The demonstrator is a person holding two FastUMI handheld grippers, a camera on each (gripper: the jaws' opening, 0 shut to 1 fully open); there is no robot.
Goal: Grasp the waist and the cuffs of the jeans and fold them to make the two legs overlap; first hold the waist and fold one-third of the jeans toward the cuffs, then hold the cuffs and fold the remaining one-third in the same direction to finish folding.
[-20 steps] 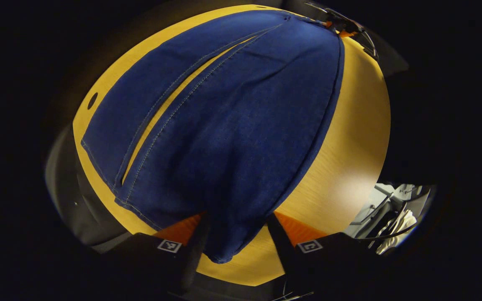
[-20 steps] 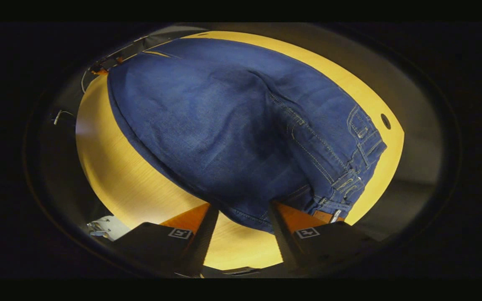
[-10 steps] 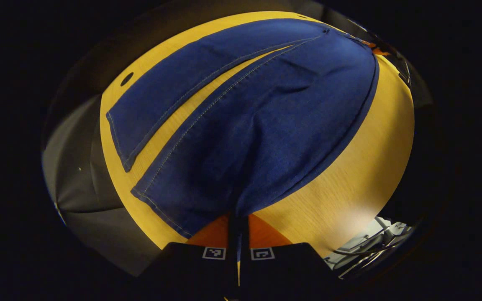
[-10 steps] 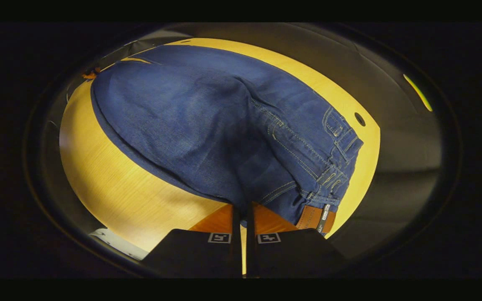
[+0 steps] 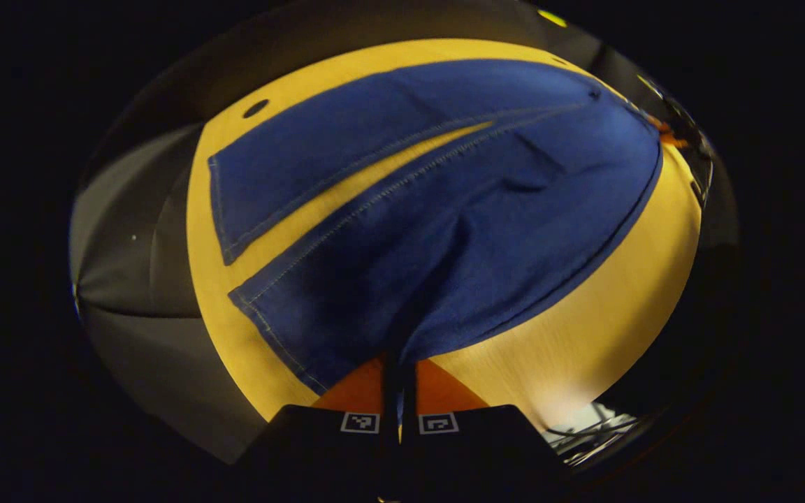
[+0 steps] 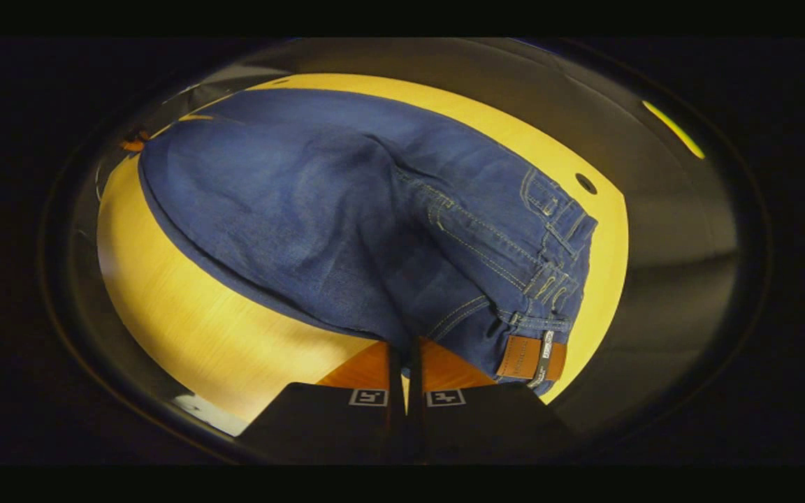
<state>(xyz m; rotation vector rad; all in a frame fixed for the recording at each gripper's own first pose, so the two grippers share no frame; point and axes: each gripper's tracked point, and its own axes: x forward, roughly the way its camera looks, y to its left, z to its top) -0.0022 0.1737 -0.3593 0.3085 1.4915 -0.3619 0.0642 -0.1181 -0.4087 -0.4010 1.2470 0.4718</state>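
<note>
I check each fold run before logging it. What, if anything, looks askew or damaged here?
Nothing damaged. The jeans lie with legs still splayed, yellow table showing between them; both grippers pinch the near edge.

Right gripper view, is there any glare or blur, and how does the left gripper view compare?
Right gripper view: sharp stitching on the jeans, a bright glare patch on the table at lower left, edges bowed by the fisheye. Left gripper view: softer denim detail, glare on the table at lower right, deep shadow in the fabric crease above the shut jaws.

Yellow wood table (image 5: 605,328) w/ cable hole (image 6: 585,184), dark surrounds.
</note>
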